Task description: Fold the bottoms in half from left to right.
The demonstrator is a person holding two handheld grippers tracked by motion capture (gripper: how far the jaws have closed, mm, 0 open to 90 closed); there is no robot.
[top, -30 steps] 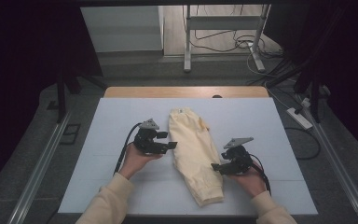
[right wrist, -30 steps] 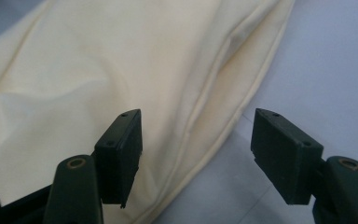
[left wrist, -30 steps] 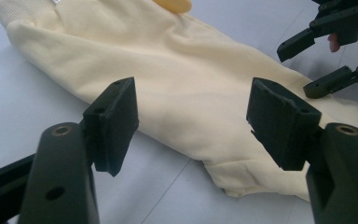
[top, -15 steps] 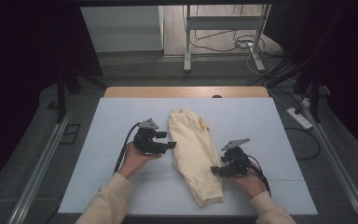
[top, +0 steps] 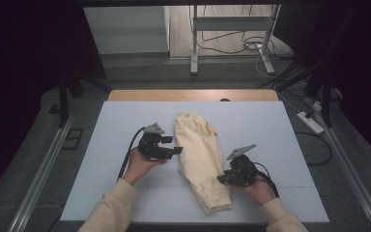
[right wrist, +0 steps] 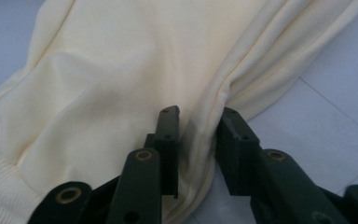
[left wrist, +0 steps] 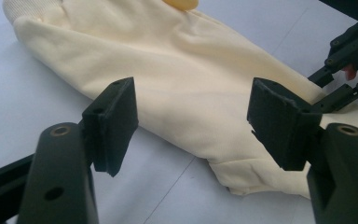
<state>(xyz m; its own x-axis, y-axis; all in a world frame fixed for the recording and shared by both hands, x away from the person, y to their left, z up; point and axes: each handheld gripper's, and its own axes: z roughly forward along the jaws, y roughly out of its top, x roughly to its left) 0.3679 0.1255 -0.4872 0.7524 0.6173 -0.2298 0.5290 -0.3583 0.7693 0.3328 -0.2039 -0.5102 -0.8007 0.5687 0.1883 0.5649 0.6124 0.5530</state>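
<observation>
A cream-yellow garment (top: 200, 154) lies folded lengthwise on the white table (top: 125, 121), ribbed cuff toward the near edge. My left gripper (top: 176, 151) is open just beside its left edge. In the left gripper view the wide jaws (left wrist: 191, 121) frame the cloth (left wrist: 182, 79) without touching it, and the right gripper (left wrist: 345, 60) shows beyond. My right gripper (top: 221, 179) sits at the garment's right edge. Its jaws have just been closing and now pinch a fold of the fabric (right wrist: 121, 70) between them (right wrist: 198, 135).
A wooden strip (top: 193, 94) runs along the table's far edge. Beyond it stand a metal frame (top: 232, 29) and loose cables on the floor. A power strip (top: 309, 122) lies to the right, and rails flank both sides.
The right gripper's jaws have come together on the garment's right edge. The left gripper and the garment have stayed where they were.
</observation>
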